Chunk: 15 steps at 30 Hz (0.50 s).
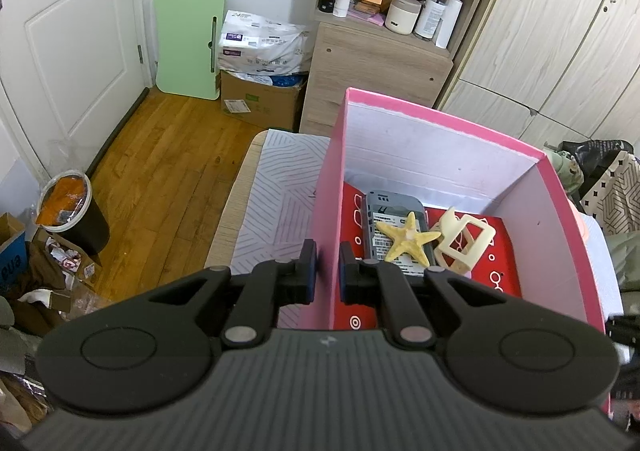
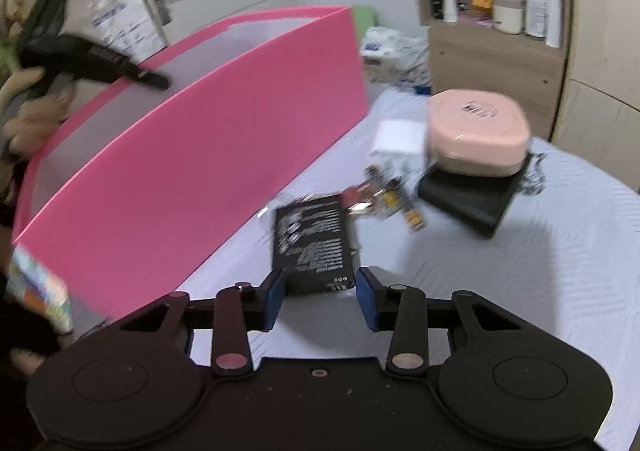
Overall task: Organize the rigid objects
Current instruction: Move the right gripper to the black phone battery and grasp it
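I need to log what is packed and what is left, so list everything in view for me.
Pink box: 1, pink, on the table; left gripper clamps its wall.
Phone: 1, grey, in box.
Starfish: 1, yellow, on phone.
Frame piece: 1, cream, in box.
Battery: 1, black, on table, between the right gripper's fingers.
Pink case: 1, on black block.
Left gripper: shut on box wall.
Right gripper: open around battery.

I see open bedsheet (image 2: 500,291) to my right gripper's (image 2: 320,297) right, tall pink box wall (image 2: 192,179) blocking its left, battery (image 2: 312,243) just ahead, scattered small items (image 2: 392,195) and stacked cases (image 2: 476,155) crowding farther on.
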Motion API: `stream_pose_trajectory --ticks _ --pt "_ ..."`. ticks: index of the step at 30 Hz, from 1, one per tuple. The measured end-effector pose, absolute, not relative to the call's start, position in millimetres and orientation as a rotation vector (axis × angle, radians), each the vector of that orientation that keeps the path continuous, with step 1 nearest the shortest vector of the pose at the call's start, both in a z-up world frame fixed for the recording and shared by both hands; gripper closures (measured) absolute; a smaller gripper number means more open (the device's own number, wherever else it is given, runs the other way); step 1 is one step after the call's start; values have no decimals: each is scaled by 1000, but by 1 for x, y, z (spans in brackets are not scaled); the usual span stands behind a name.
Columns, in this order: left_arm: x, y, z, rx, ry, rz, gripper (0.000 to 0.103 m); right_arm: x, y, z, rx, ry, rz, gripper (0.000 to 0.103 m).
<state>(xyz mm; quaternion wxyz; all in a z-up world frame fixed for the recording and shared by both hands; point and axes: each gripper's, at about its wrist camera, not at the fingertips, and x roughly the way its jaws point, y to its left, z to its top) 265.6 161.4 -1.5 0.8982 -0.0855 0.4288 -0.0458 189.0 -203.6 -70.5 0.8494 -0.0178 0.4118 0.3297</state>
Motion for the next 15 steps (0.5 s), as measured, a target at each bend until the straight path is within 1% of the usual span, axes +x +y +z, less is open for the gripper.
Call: stream_pose_trajectory --ticks 4,6,8,12,13,14,15 --pt "265 160 -2 -176 888 -95 94 177 -193 -63 -68 840 705 57" --pt "266 161 -1 -177 888 -95 94 178 -189 -60 -69 827 689 53" --pt "266 161 -2 -180 888 -95 94 183 -183 -59 -69 828 666 41" --pt "265 160 -2 -180 888 -96 94 190 -165 -64 -67 872 571 36" --pt "266 161 -2 -179 888 -96 94 190 -161 -66 -67 869 541 31" --pt "265 161 -2 -178 888 -96 94 190 -156 -66 -69 861 517 29" --pt "265 161 -2 -180 888 -97 94 189 -152 -68 -73 864 497 28"
